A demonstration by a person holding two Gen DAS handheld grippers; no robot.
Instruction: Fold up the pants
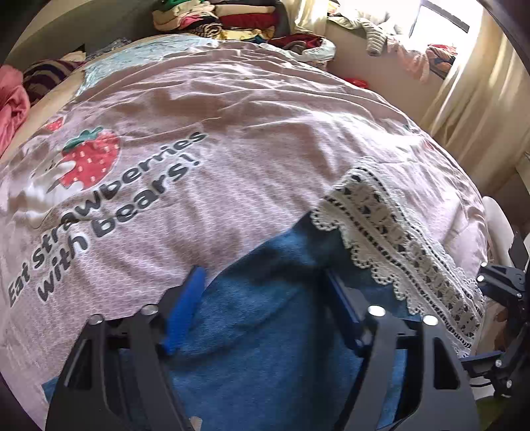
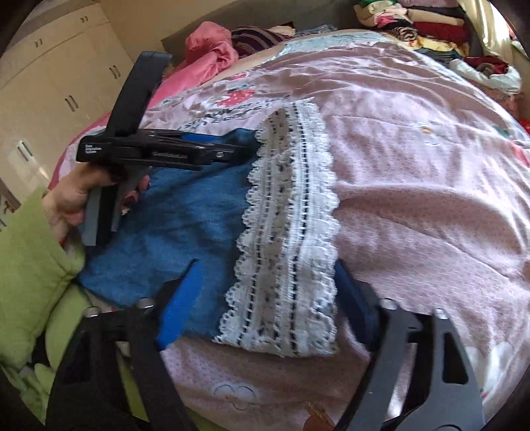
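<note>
Blue pants with a white lace hem lie on a pink bedspread. In the right wrist view the pants and lace hem lie folded near the bed's front edge. My left gripper is open, its blue fingers low over the blue cloth. It also shows in the right wrist view, at the pants' far edge. My right gripper is open, straddling the lace hem, with nothing clamped.
Piles of folded clothes sit at the head of the bed. A pink garment lies at the far left. A green sleeve and hand hold the left gripper. Curtains hang on the right.
</note>
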